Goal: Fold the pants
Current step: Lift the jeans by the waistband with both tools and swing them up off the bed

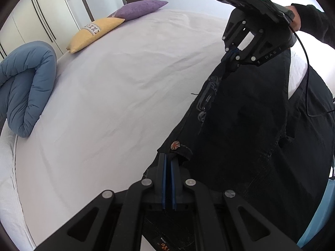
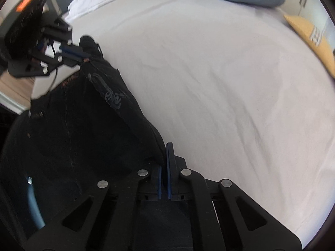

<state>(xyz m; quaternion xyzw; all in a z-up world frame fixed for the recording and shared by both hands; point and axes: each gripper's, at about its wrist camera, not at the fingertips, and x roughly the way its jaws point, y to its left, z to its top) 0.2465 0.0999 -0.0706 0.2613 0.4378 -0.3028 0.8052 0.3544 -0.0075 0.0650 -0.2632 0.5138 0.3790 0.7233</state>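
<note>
The black pants hang at the near edge of the bed, stretched between the two grippers by the waistband, so the band runs from one gripper to the other and the legs drop below, out of sight. The fabric between them sags in a dark sheet with grey embroidery along a pocket and a small orange button near the left grip.

The left wrist view shows the left gripper with its jaws together, blue pads clamped on the waistband edge, and the right gripper across the cloth, held by a hand in a dark sleeve, its jaws shut on the other end. It also shows a yellow pillow, a purple pillow and a rolled blue duvet along the far side of the bed.

The right wrist view is slightly blurred; it shows the right gripper's pads pinched on the cloth and the left gripper gripping a bunched corner, with a strip of wooden floor beyond it.
</note>
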